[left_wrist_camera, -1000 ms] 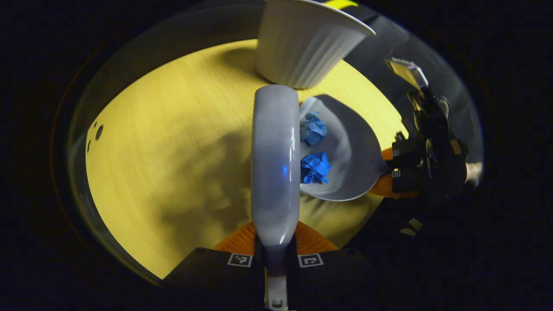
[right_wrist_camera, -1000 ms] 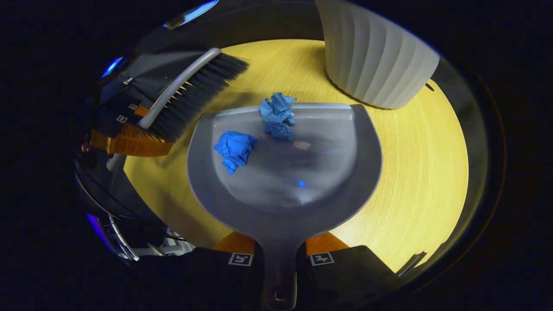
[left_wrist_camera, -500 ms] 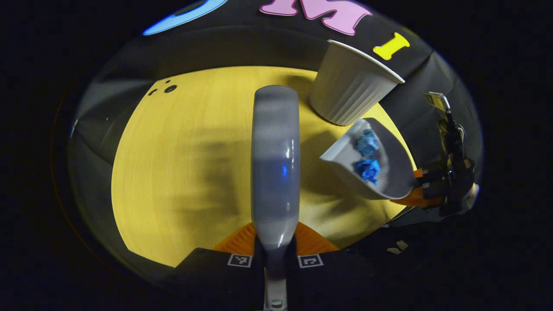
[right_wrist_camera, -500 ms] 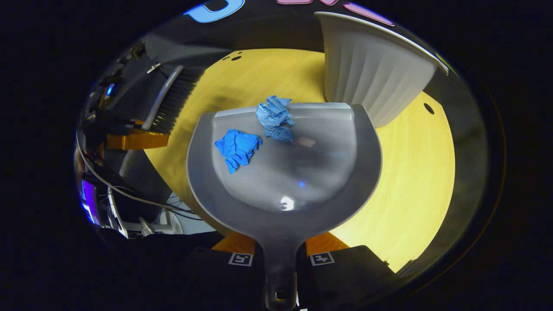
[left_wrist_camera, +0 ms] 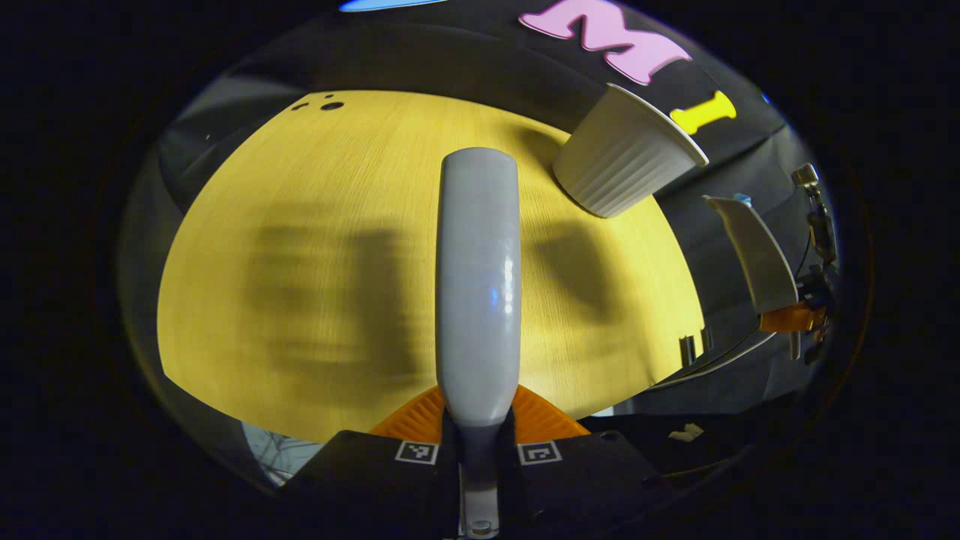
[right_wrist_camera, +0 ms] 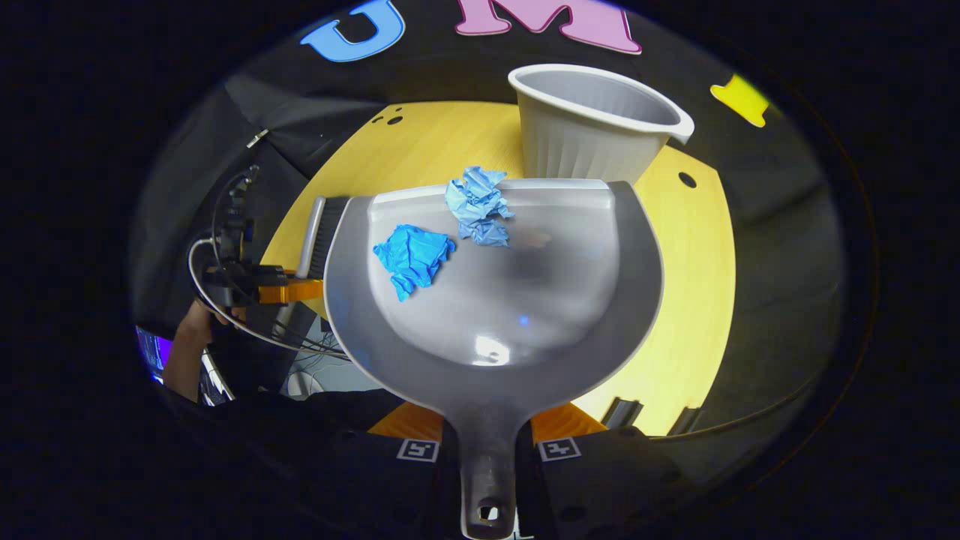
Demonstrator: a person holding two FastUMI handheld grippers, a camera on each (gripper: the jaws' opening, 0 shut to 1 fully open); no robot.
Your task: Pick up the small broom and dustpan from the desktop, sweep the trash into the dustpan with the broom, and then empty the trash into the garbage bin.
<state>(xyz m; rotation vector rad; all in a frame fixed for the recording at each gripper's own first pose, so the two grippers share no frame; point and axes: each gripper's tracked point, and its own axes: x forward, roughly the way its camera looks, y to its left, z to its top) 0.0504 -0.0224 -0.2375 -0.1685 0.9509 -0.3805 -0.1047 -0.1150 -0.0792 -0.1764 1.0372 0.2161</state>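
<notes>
Emptying step: right gripper point(right_wrist_camera: 487, 442) jaws clamp grey plastic dustpan point(right_wrist_camera: 495, 315) handle, two crumpled blue paper wads point(right_wrist_camera: 442, 232) near its lip, white ribbed bin point(right_wrist_camera: 592, 124) just ahead; left gripper point(left_wrist_camera: 478, 439) jaws grip grey-backed small broom point(left_wrist_camera: 478, 285); next, prob. tip pan over bin rim.

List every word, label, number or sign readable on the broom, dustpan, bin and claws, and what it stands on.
No readable text anywhere on them.
Square coded markers, no letters: on left claw and right claw.
No print seen on broom, dustpan or bin.
</notes>
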